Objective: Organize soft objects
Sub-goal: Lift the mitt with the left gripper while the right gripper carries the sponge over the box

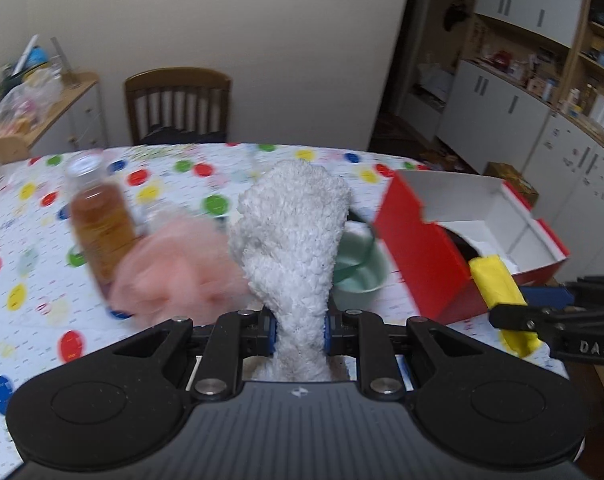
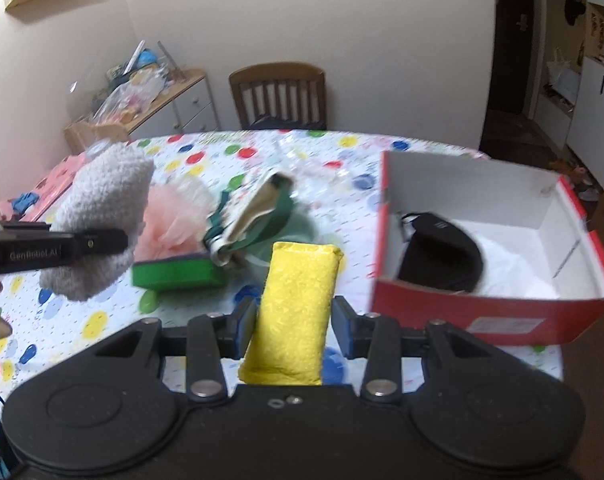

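Setting: a dining room, a wooden chair (image 2: pixel 278 96) at the far side of a tabletop (image 2: pixel 206 152) under a polka-dot cloth.
White towel: a fluffy white towel (image 1: pixel 292 240) stood up out of the left claw (image 1: pixel 300 332), lifted off the tabletop.
Left claw: clenched on the towel's narrow bunched end.
Yellow sponge: a yellow sponge (image 2: pixel 296 308) lay lengthwise in the right claw (image 2: pixel 294 316), also in the air, just left of the box.
Right claw: grasping the sponge across its middle.
Red box: an open red box (image 2: pixel 489 312) sat at the right, a black pouch (image 2: pixel 441 256) already inside.
Left behind: a pink mesh pouf (image 2: pixel 170 220), a green sponge (image 2: pixel 178 274), a mint bowl (image 1: pixel 357 276) with a green strap (image 2: pixel 262 216) over it, and an amber bottle (image 1: pixel 100 224).
Step in hand: apparently carrying two soft items toward the box.
Next move: likely to bring each claw over the box opening and release, the sponge first since it was nearer; the towel's floppy bulk would need clearing the box wall.
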`<state>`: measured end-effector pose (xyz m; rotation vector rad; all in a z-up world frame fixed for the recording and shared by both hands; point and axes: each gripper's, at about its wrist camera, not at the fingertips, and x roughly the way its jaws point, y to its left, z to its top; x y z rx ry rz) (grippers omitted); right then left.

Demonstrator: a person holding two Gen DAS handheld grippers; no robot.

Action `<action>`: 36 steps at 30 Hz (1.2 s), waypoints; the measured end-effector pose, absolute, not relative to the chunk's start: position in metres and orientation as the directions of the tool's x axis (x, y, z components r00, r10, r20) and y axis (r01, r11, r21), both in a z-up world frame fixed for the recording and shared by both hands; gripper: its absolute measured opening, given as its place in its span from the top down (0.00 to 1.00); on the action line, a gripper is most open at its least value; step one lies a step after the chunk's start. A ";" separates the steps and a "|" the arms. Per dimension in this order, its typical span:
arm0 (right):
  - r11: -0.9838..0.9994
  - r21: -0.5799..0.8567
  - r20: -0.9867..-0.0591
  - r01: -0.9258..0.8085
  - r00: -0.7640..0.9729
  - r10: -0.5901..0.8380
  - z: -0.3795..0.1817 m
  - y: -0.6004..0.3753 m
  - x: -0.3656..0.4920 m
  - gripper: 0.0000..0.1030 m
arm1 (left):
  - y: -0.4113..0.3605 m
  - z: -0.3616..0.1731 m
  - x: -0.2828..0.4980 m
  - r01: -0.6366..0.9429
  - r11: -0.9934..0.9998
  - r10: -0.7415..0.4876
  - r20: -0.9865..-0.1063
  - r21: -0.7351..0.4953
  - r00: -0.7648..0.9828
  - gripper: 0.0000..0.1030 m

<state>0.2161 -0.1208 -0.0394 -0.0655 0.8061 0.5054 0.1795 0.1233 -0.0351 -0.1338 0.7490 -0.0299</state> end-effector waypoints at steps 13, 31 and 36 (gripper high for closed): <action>0.916 0.087 -0.683 -0.392 0.645 0.342 -0.027 -0.210 0.262 0.62 | 0.012 -0.032 0.242 0.100 0.989 -0.149 -0.676 -0.110 0.721 0.81; 0.934 0.007 -0.713 -0.356 0.653 0.254 -0.053 -0.279 0.331 0.62 | -0.106 -0.048 0.343 0.220 0.973 -0.198 -0.718 -0.063 0.667 0.81; 0.933 -0.011 -0.731 -0.360 0.639 0.238 -0.065 -0.283 0.349 0.62 | -0.118 -0.058 0.370 0.225 0.972 -0.199 -0.741 -0.067 0.641 0.81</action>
